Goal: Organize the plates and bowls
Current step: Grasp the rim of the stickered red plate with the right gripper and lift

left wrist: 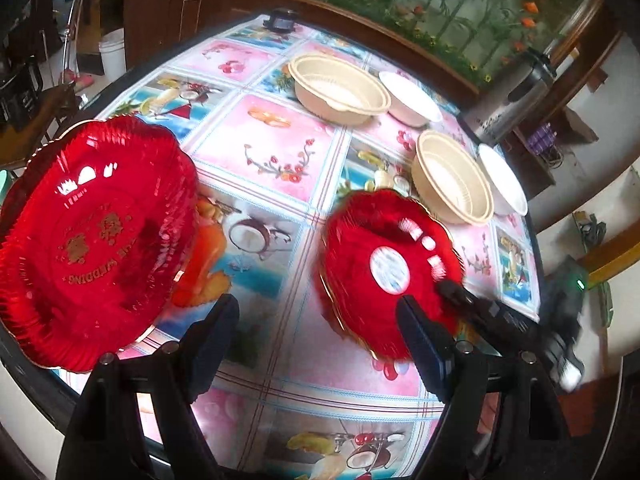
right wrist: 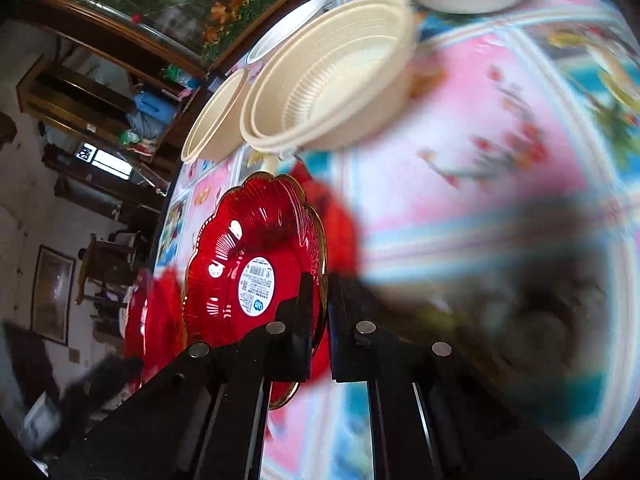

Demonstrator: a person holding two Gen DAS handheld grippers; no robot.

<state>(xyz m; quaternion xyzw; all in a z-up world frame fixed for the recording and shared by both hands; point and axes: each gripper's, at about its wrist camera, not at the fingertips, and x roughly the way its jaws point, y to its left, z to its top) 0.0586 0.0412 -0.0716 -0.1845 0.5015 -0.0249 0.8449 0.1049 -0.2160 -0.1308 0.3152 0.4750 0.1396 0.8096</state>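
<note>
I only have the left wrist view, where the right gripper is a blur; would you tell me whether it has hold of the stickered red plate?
Observer: Yes. In the right wrist view, the right gripper is shut on the rim of the plate.
Operator: Thank you. How do the jaws sit on it?
Observer: One finger lies over the stickered face and the other is behind the plate, with the rim between them.
Operator: Is the sticker readable there?
Observer: The sticker is sharp enough to show printed lines and a blue mark, but it is too small to read.
</note>
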